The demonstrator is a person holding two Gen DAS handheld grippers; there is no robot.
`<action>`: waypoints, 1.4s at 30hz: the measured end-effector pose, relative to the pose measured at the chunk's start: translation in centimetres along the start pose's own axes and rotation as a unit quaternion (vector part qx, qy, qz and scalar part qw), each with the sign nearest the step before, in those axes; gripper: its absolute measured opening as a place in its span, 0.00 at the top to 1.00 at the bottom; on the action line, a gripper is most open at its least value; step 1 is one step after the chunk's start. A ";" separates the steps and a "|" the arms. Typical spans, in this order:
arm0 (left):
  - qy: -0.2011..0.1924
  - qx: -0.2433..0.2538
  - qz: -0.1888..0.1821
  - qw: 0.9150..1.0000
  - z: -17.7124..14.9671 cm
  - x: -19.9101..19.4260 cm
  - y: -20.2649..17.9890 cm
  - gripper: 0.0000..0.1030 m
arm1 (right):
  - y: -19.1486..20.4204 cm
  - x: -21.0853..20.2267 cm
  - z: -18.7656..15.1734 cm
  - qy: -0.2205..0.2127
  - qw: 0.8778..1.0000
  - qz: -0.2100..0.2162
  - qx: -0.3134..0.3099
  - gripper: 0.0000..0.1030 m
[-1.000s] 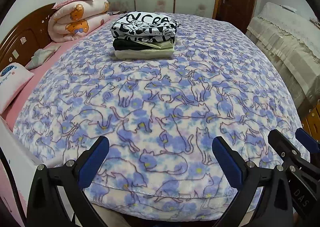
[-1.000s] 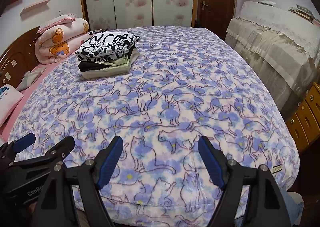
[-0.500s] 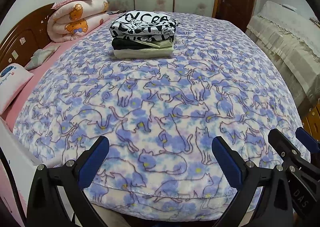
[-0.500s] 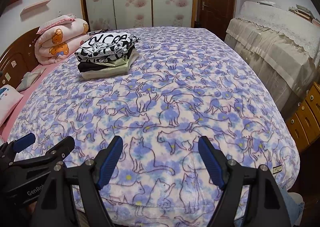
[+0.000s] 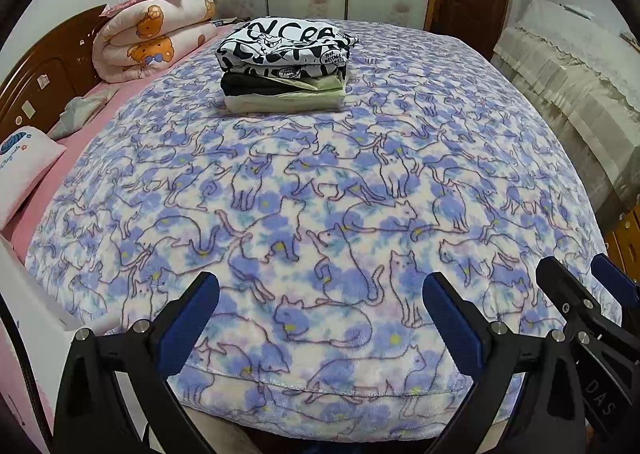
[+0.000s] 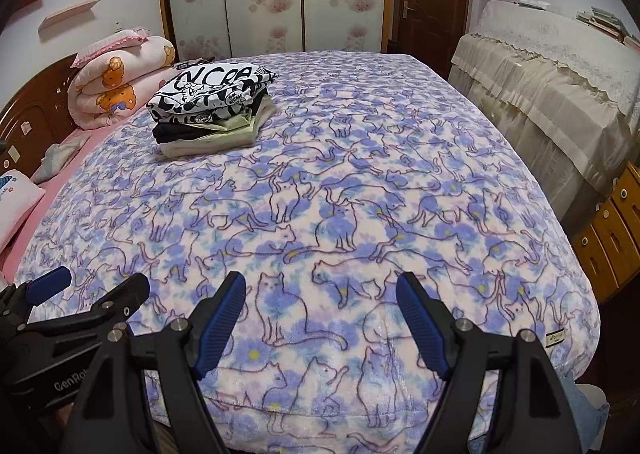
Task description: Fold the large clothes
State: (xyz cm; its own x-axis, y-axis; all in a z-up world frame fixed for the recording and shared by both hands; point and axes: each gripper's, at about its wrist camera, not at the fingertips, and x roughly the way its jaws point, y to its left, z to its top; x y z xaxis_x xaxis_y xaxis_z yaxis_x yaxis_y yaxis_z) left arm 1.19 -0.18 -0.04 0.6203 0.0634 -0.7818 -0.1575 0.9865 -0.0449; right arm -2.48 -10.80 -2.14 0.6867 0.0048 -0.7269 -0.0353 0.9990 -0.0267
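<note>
A: We are holding the left tongs (image 5: 320, 318) wide apart with nothing between the pads, and the right tongs (image 6: 320, 318) are gaping just as empty beside them, both hanging over the near edge of the bed (image 5: 328, 386).

B: And the clothes?

A: We are looking at a folded stack (image 5: 285, 67) sitting far up the cat-print blanket (image 6: 340, 189), near the rolled quilt (image 5: 154, 33). No loose garment is showing.

B: So we are resting between items, or finishing, I would judge.

A: Agreed. Next we are needing another large garment spread flat in front of us before any gripping.
</note>
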 end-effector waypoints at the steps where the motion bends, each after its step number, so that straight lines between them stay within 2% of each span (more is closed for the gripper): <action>1: 0.000 0.000 0.000 1.000 0.0 0.0 0.0 0.03 | 0.0 0.0 0.0 0.001 1.000 0.001 0.001 0.24; 42: 0.006 0.002 -0.001 1.000 0.1 0.5 -0.3 0.05 | -0.3 0.4 -0.2 0.001 1.000 0.002 -0.001 0.24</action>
